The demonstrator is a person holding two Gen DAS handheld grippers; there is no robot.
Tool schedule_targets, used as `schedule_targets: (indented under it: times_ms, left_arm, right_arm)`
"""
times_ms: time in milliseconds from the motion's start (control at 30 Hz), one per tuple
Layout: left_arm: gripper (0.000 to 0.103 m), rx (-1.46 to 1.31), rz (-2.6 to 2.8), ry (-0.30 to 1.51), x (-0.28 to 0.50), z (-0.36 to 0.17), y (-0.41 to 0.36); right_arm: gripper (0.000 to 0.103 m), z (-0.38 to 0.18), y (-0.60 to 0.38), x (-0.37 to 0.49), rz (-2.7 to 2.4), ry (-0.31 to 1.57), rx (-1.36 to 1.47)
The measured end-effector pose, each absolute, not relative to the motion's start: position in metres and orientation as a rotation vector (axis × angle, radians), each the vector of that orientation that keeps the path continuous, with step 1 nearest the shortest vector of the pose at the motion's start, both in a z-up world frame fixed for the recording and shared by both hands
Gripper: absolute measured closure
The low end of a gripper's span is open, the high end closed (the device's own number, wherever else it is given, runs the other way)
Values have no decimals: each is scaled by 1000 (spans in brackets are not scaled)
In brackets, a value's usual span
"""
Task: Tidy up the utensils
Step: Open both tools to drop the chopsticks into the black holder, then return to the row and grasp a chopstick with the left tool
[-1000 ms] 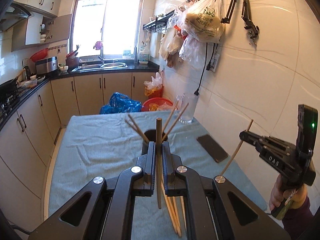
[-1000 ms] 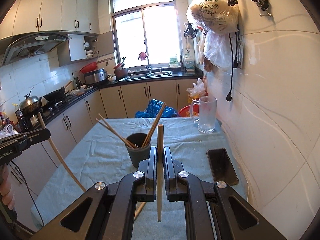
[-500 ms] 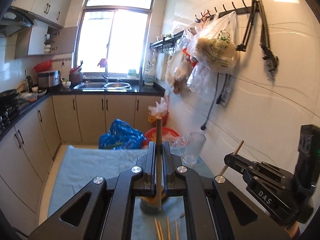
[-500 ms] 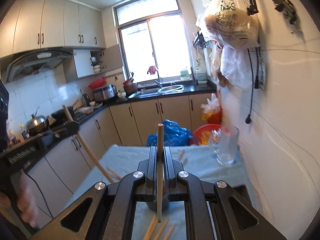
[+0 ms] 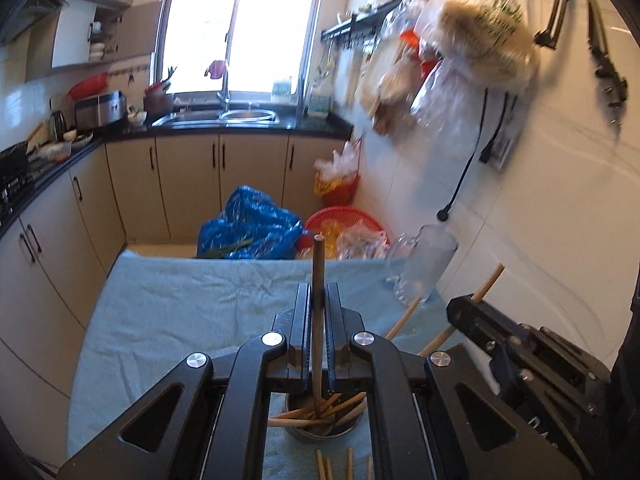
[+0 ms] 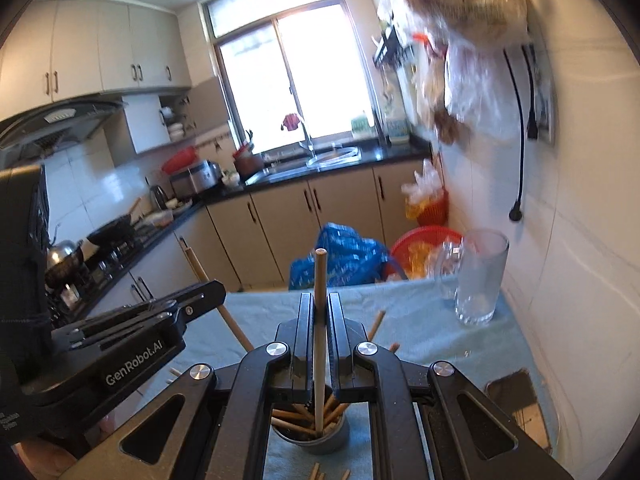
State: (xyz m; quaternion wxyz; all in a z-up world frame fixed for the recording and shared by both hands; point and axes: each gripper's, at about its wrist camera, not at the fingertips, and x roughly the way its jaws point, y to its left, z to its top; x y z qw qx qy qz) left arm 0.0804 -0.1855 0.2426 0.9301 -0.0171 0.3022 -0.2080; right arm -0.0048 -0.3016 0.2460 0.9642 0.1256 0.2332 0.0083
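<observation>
Both grippers' fingers clamped on upright chopsticks: left gripper [image 5: 318, 312], right gripper [image 6: 319, 312].

I had a wooden chopstick [image 5: 318, 300] standing upright, pinched between my left tongs, its lower tip down among the others in the grey cup [image 5: 320, 434]. A second, paler chopstick [image 6: 320, 320] stood the same way in my right tongs. The cup sat on the blue cloth, its sticks [image 6: 294, 420] leaning crossed. A few more loose chopsticks [image 5: 334, 466] lay flat just beside it.
</observation>
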Motion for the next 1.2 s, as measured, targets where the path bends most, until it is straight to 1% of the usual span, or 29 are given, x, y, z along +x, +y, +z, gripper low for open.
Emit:
schedule_targets:
  times_ms: [233,267,300,333,367,400,433,467,533,567,600,733,833,933,1000,1133,1200]
  left_arm:
    - [97,-32,-419,607,83,238,-182]
    - [95,-35,-424,606,82,240,-180]
    - [88,-42,-432,607,82,241,-178]
    - [82,-51,-437,607,80,243,-176]
    - [73,-71,-443,604,77,245,-171]
    - [69,-85,-446,600,74,247,-168]
    - [68,-102,-453,593,70,249,-164]
    - [68,-107,-458,591,66,251,-161]
    - [68,-106,-470,584,56,255,-156]
    - [68,-103,-474,577,51,257,-153]
    - [67,-101,-479,571,45,259,-151]
    - [63,-97,-493,537,15,269,-139]
    - [61,-98,-508,517,-11,274,-128]
    - [56,-92,-520,511,-36,275,-119]
    - [56,-88,-526,514,-52,272,-112]
    - [53,-87,-517,525,-84,259,-94]
    - [49,-92,-505,529,-97,249,-85]
  right_arm:
    - [96,217,-313,25,22,552,284]
    - [96,215,-316,28,28,558,296]
    - [96,213,-318,31,31,562,307]
    - [95,211,-321,33,33,563,327]
    - [95,208,-326,35,48,561,362]
    - [95,207,-329,36,61,560,384]
    - [95,205,-331,37,70,559,400]
    - [92,204,-333,37,74,554,415]
    - [82,205,-333,36,79,546,428]
    - [72,206,-333,34,83,539,431]
    - [66,208,-333,32,84,532,432]
    - [65,221,-328,18,88,501,423]
    - [60,233,-327,2,89,480,417]
    - [53,247,-323,-24,82,458,389]
    - [46,251,-322,-40,70,455,367]
    - [43,251,-322,-73,51,470,342]
    - [40,247,-326,-90,32,490,328]
